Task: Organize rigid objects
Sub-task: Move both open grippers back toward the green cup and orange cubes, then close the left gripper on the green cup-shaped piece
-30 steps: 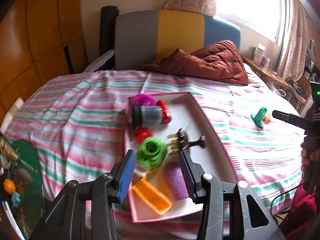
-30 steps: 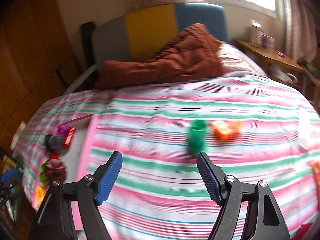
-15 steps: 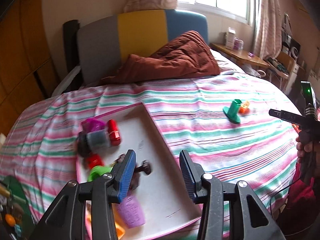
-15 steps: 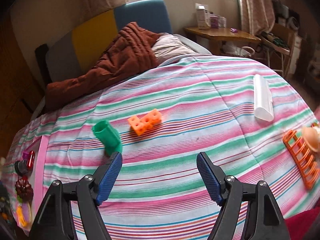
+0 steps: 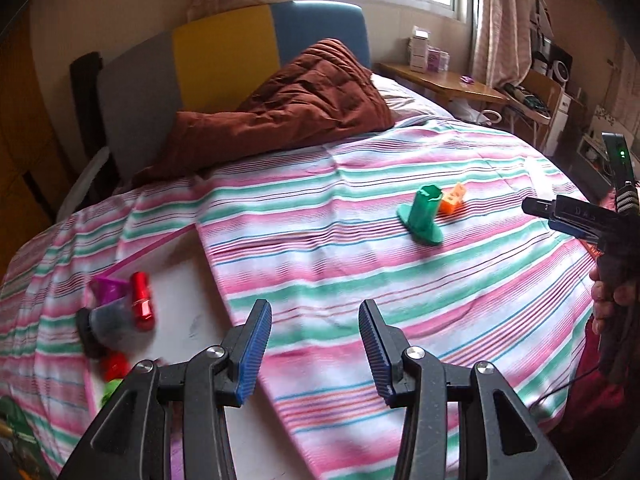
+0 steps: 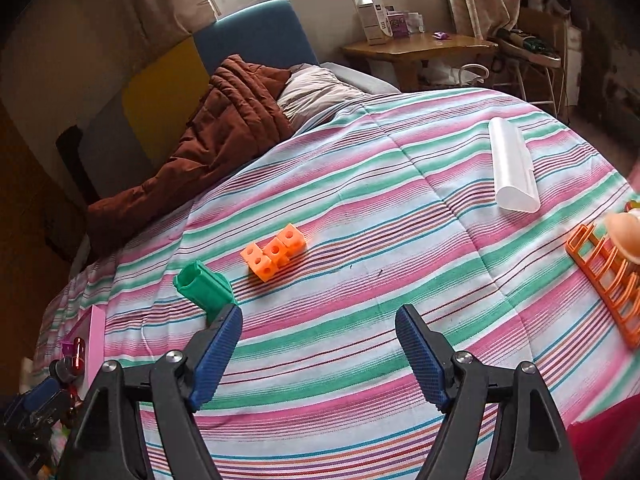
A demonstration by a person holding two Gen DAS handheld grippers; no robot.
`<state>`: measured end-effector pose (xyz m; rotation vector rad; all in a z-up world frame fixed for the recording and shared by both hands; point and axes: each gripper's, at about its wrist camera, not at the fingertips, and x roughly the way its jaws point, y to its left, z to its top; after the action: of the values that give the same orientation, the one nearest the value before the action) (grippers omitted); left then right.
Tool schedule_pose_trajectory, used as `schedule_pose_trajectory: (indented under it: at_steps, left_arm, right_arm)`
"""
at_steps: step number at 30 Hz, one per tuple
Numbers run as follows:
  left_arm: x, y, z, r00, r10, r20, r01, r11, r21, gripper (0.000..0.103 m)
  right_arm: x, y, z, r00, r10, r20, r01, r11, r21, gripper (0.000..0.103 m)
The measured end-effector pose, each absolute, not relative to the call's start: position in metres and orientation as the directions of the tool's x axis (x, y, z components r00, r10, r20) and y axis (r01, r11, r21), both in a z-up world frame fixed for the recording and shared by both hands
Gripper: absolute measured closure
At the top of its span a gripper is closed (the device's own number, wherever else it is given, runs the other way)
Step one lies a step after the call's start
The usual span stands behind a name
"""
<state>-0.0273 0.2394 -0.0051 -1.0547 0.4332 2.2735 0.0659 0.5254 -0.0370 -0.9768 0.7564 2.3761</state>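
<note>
Fingers (image 6: 420,348) both pairs wide, empty | green piece (image 6: 206,288) touching right's left finger | orange blocks (image 6: 274,252) beyond

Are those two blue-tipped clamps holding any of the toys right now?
No. The left gripper and the right gripper are both open and empty; the green piece lies loose on the bedspread.

On the bed (image 6: 360,320), the block cluster (image 6: 274,254) lies just right of the flanged tube (image 6: 204,288). The tray (image 5: 188,304) sits far left; the rack (image 6: 608,276) far right.
</note>
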Motion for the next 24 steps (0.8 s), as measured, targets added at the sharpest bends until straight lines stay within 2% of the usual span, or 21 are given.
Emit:
schedule_pose_trajectory:
  at_steps: [8,11,15,24]
  left_arm:
    - [-0.043,0.29,-0.022,-0.409,0.432,-0.804,-0.696,-0.717,-0.032,0.056]
    - [-0.047,0.311,-0.026,-0.375,0.453,-0.809,-0.724,-0.689,-0.05,0.047]
    - [-0.05,0.339,-0.029,-0.338,0.491,-0.803,-0.758,-0.648,-0.077,0.03]
    - [-0.069,0.398,-0.045,-0.341,0.496,-0.798,-0.758,-0.647,-0.078,0.029]
  right_arm:
    - [0.073,0.536,-0.037,-0.623,0.219,-0.751,-0.634,-0.704,0.321,0.023]
    - [0.074,0.539,-0.036,-0.625,0.215,-0.75,-0.639,-0.694,0.333,0.022]
    - [0.075,0.54,-0.034,-0.635,0.207,-0.744,-0.636,-0.687,0.352,0.022]
    - [0.076,0.54,-0.031,-0.646,0.21,-0.734,-0.63,-0.689,0.358,0.022]
